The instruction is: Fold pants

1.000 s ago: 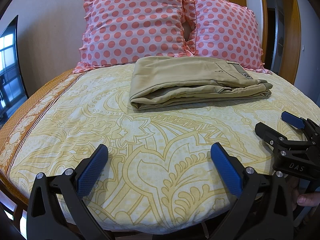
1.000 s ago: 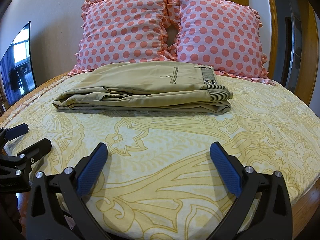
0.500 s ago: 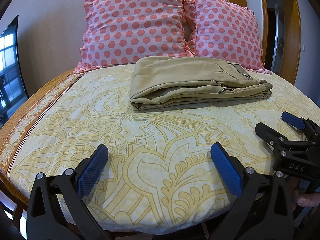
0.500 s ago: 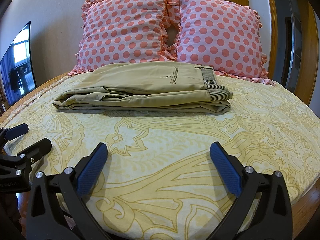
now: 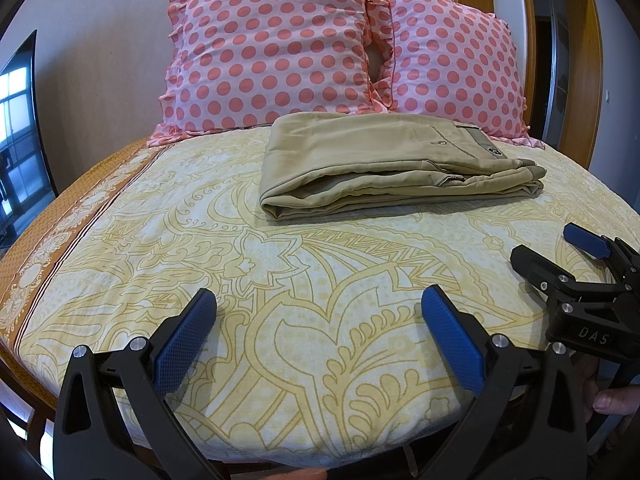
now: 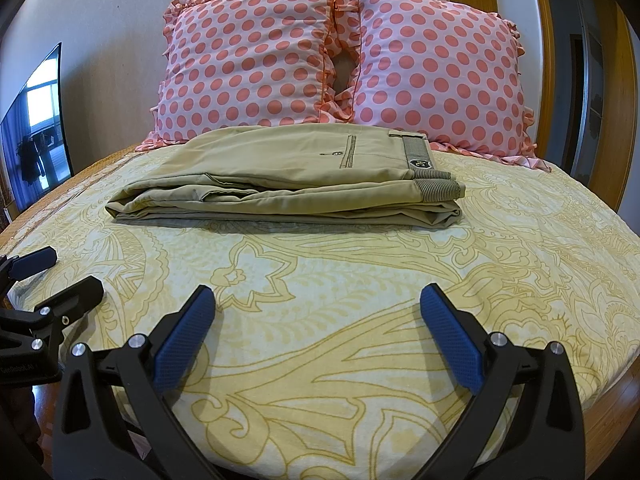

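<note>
Screen at far left: a dark flat screen [image 6: 38, 128] stands against the wall beside the bed and reflects a bright window.

Left gripper: my left gripper [image 5: 318, 312] hovers low over the near edge of the bed, its blue-padded jaws spread wide with nothing between them. I judge it is parked here because it has no cloth to handle.

Bedsheet: a cream bedsheet with a yellow floral pattern [image 5: 240, 264] covers the mattress and gives a flat, soft surface for folding.

Khaki pants: the khaki pants [image 6: 288, 176] lie in the middle of the bed, well apart from both grippers, just in front of the pillows. They are stacked in several flat layers. The striped waistband and a small dark badge sit at the right end; the rounded fold is at the left end. In the left view they appear right of centre [image 5: 396, 164].

Task progress: judging by the neat stack, the fold looks finished or very nearly so.

Pillows: two pink pillows with coral polka dots and ruffled edges [image 6: 344, 56] lean upright against the wall behind the pants.

Right gripper: my right gripper [image 6: 318, 312] also hovers over the near bed edge, jaws wide apart and holding nothing. The left camera shows it from the side [image 5: 560, 254], level with its partner.

Doorway at far right: a wooden door frame [image 6: 624, 100] rises beside the bed.
</note>
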`<state>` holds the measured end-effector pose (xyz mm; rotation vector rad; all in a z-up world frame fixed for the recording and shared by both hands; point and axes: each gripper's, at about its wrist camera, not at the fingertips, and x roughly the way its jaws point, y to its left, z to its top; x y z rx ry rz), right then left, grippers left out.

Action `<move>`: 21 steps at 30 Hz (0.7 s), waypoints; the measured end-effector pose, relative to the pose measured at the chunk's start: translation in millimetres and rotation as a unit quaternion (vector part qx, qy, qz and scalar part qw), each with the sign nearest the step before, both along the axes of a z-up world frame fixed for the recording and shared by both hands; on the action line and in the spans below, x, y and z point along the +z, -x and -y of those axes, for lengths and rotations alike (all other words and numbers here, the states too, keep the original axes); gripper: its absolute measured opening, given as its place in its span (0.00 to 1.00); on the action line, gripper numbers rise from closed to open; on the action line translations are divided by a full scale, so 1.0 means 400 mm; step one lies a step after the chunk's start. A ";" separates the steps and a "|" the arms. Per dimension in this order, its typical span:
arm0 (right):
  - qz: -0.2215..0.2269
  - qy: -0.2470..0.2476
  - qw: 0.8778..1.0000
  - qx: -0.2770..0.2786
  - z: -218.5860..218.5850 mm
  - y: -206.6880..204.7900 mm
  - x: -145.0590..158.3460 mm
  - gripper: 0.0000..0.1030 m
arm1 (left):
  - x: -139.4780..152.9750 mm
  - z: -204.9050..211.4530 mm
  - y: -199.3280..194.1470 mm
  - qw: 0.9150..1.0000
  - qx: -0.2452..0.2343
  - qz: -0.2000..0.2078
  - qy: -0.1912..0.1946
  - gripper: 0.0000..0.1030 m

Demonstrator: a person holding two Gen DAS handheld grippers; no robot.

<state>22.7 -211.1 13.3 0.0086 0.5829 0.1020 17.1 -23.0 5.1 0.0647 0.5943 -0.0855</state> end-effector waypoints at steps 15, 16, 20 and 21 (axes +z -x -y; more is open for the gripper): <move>0.000 0.000 1.000 0.000 -0.001 0.001 0.000 0.98 | 0.000 -0.002 0.000 1.000 -0.001 0.001 0.001 0.99; 0.001 0.000 1.000 0.000 -0.001 0.001 0.000 0.98 | 0.002 -0.003 0.000 1.000 -0.001 0.001 0.000 0.99; 0.001 0.000 1.000 0.000 -0.001 0.001 0.000 0.98 | 0.001 0.001 0.001 1.000 0.001 0.002 0.001 0.99; 0.001 0.000 1.000 0.000 0.000 0.001 0.000 0.98 | 0.001 0.001 0.001 1.000 0.001 0.002 0.001 0.99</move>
